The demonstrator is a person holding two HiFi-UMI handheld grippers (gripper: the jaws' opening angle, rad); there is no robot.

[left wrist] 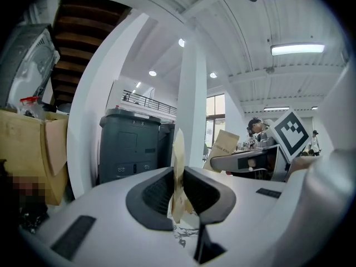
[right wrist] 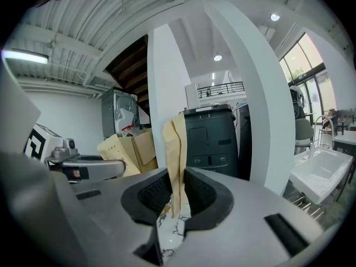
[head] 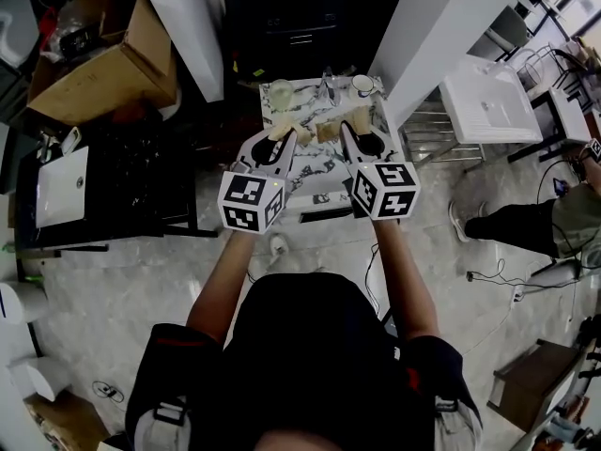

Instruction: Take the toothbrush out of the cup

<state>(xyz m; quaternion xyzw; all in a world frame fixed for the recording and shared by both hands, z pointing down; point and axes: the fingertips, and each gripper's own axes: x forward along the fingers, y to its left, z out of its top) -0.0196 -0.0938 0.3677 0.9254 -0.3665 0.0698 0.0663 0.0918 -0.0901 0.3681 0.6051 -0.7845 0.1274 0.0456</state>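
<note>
Left claw (left wrist: 179, 196) and right claw (right wrist: 177, 191) are each pinching a thin, creased tan sheet (left wrist: 179, 154). Beyond them a glass cup (head: 282, 92) and a white cup (head: 363, 85) are standing on the marble-veined surface (head: 315, 163). The toothbrush is showing too small to pick out. White pillars (head: 423, 26) are rising from the glossy floor (head: 113, 289).

Right gripper (right wrist: 177, 196) jaws clamped on a thin tan sheet (right wrist: 178, 149), which stood upright above the pads; left gripper (right wrist: 83, 168) alongside at left; cardboard boxes (right wrist: 130, 149) and dark grey cabinet (right wrist: 214, 141) behind; white basin (right wrist: 320, 174) far right.
</note>
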